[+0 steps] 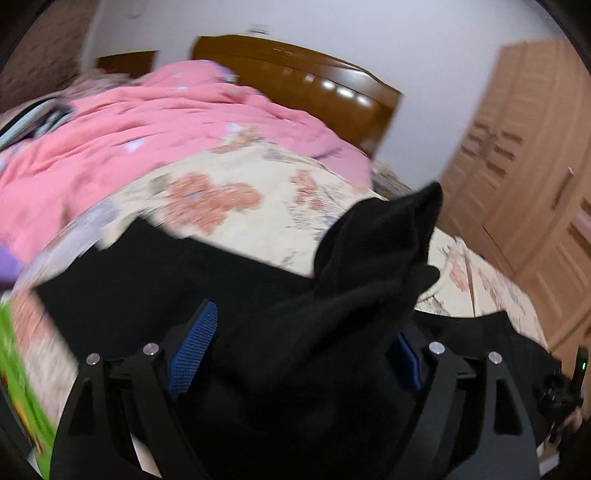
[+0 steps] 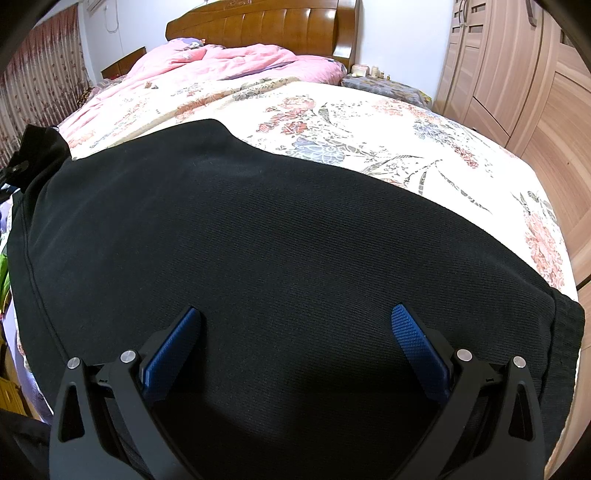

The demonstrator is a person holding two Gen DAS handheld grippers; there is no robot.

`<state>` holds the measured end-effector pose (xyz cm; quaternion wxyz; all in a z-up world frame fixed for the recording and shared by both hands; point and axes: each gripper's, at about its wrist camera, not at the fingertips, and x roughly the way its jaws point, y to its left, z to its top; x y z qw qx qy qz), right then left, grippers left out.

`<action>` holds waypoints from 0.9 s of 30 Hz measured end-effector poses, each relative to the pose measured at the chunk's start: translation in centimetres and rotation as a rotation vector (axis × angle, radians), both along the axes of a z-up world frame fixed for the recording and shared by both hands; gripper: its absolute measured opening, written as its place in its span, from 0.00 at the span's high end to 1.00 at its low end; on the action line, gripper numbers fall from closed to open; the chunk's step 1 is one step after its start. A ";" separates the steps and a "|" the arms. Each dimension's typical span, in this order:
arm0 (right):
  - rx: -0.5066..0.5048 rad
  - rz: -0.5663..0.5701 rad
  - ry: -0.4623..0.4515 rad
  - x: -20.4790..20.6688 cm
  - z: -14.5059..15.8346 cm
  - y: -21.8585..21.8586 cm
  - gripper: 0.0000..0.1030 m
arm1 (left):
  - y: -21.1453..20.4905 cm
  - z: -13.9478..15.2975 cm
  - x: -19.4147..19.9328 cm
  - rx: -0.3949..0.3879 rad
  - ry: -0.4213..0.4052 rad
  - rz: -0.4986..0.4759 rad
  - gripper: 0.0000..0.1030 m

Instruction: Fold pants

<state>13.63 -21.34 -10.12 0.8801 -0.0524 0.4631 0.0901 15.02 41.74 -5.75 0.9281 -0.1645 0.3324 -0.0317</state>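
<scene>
The black pants point(image 2: 258, 221) lie spread flat across the near part of the bed, with one end lifted into a bunch at the far left point(image 2: 40, 144). My right gripper point(image 2: 295, 312) hovers open just over the cloth, its blue pads point(image 2: 173, 350) wide apart and holding nothing. The left wrist view is blurred. In it my left gripper point(image 1: 304, 321) stands open, and a peaked bunch of the pants point(image 1: 373, 266) rises between its fingers. The left blue pad point(image 1: 194, 347) is clear of the cloth, while the right pad point(image 1: 410, 362) is half hidden by it.
A floral sheet point(image 2: 369, 122) covers the bed. A pink quilt point(image 2: 207, 62) is heaped toward the wooden headboard point(image 2: 266, 26). Wooden wardrobe doors point(image 2: 517, 74) line the right side. A nightstand point(image 2: 384, 86) stands by the headboard. Something green point(image 1: 18, 369) lies at the left edge.
</scene>
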 end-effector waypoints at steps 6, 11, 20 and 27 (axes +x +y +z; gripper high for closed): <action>0.000 0.001 0.001 0.0 0.0 -0.1 0.04 | -1.1 1.7 1.1 0.047 -0.012 -0.034 0.84; 0.000 0.000 0.000 0.0 0.0 -0.1 0.04 | 2.2 8.4 -3.3 -0.106 -0.261 0.031 0.92; 0.000 0.001 0.000 0.0 0.0 0.0 0.04 | 9.3 -0.3 -1.9 -0.072 0.097 0.247 0.91; -0.036 -0.006 0.047 0.5 0.6 0.7 0.04 | 9.9 -1.0 -3.5 -0.161 -0.028 0.258 0.89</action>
